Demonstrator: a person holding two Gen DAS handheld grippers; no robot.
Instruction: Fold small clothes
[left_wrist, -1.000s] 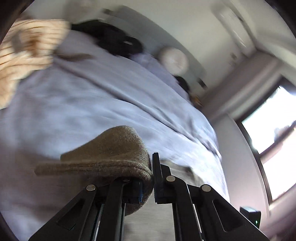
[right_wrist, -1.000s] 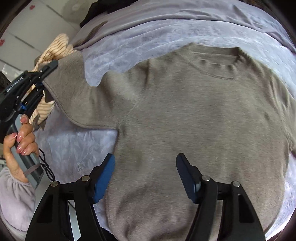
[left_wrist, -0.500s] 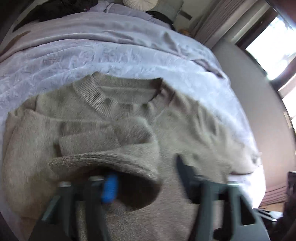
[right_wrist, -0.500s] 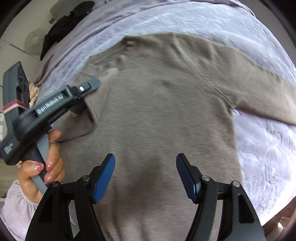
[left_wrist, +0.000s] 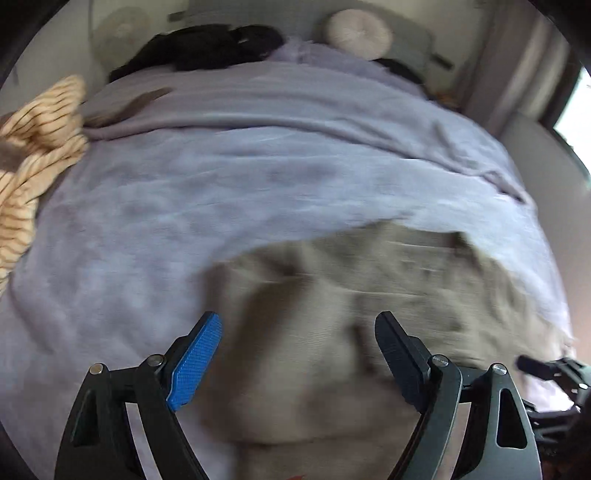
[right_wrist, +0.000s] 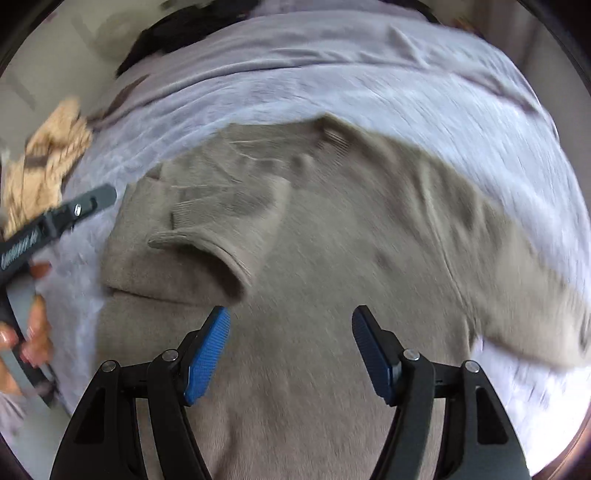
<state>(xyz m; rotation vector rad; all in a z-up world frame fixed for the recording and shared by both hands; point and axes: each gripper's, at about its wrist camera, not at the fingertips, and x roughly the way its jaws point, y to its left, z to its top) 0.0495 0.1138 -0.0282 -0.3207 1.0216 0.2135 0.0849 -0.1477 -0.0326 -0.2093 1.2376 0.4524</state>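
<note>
A taupe knit sweater (right_wrist: 332, 266) lies flat on a lavender bedspread (right_wrist: 424, 96). Right wrist view: one sleeve (right_wrist: 207, 236) is folded across the sweater's chest, its cuff just ahead of the right gripper (right_wrist: 291, 339), whose jaws stand released and empty above the sweater. The left gripper (left_wrist: 295, 354), likewise spread and empty, appears beside the sweater's left edge. Only the left wrist view shows a round cushion (left_wrist: 358, 33) beyond the sweater; there the sweater is blurred. A striped garment (left_wrist: 33, 147) lies left of the sweater.
</note>
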